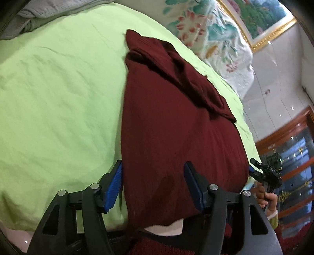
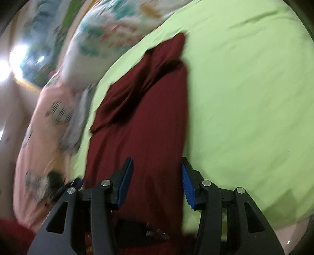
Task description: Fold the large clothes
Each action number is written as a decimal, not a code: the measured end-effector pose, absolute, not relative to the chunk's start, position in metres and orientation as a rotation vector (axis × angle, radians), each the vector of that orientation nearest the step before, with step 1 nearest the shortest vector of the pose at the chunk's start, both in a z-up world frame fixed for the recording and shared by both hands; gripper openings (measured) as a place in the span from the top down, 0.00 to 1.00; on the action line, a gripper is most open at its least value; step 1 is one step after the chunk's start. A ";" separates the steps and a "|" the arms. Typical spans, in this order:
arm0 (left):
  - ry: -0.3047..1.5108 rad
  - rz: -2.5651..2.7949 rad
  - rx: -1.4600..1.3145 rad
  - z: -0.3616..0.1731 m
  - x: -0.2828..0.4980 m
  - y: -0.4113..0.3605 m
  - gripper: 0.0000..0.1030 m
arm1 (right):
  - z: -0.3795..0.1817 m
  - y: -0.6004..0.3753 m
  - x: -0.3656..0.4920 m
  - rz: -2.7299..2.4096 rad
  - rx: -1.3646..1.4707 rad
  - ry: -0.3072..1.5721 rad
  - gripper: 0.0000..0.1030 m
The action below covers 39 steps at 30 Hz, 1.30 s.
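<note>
A dark red knitted garment (image 1: pixel 172 121) lies lengthwise on a light green bed sheet (image 1: pixel 58 98), folded into a long strip with a sleeve laid over its far part. My left gripper (image 1: pixel 153 166) is open, its blue pads straddling the garment's near left edge. My right gripper (image 2: pixel 157 164) is open above the near end of the same garment (image 2: pixel 149 117), its pads either side of the right edge; this view is blurred. The right gripper also shows in the left wrist view (image 1: pixel 263 168), held in a hand beyond the garment's right edge.
A floral quilt (image 1: pixel 212 29) is heaped at the far side of the bed. A grey blanket (image 1: pixel 39 15) lies at the far left. A pink patterned cloth (image 2: pixel 43 125) lies left of the sheet (image 2: pixel 245 98). A framed picture (image 1: pixel 265 17) hangs on the wall; a wooden cabinet (image 1: pixel 294 141) stands right.
</note>
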<state>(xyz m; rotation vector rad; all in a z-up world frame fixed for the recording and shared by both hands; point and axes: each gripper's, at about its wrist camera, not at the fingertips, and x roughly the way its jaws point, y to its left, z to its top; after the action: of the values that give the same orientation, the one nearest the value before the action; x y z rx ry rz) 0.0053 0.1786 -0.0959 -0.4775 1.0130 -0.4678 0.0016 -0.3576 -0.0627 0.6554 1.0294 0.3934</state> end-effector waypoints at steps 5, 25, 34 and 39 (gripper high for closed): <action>1.047 -0.549 -0.465 -0.102 -0.016 0.172 0.42 | -0.072 -0.335 -0.024 0.579 0.649 1.081 0.51; 1.030 -0.566 -0.464 -0.097 -0.026 0.169 0.96 | -0.076 -0.324 -0.046 0.672 0.646 1.031 0.95; 0.776 -0.575 -0.520 -0.018 -0.006 0.177 0.96 | -0.016 -0.336 -0.019 0.750 0.733 0.799 0.95; 0.666 -0.554 -0.573 0.010 0.032 0.177 0.96 | 0.007 -0.340 0.019 0.724 0.734 0.713 0.95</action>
<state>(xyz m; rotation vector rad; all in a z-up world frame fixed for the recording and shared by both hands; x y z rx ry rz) 0.0320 0.1771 0.0100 -0.5729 0.6656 -0.5537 0.0191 -0.3405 0.0070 0.7339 0.7134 0.7238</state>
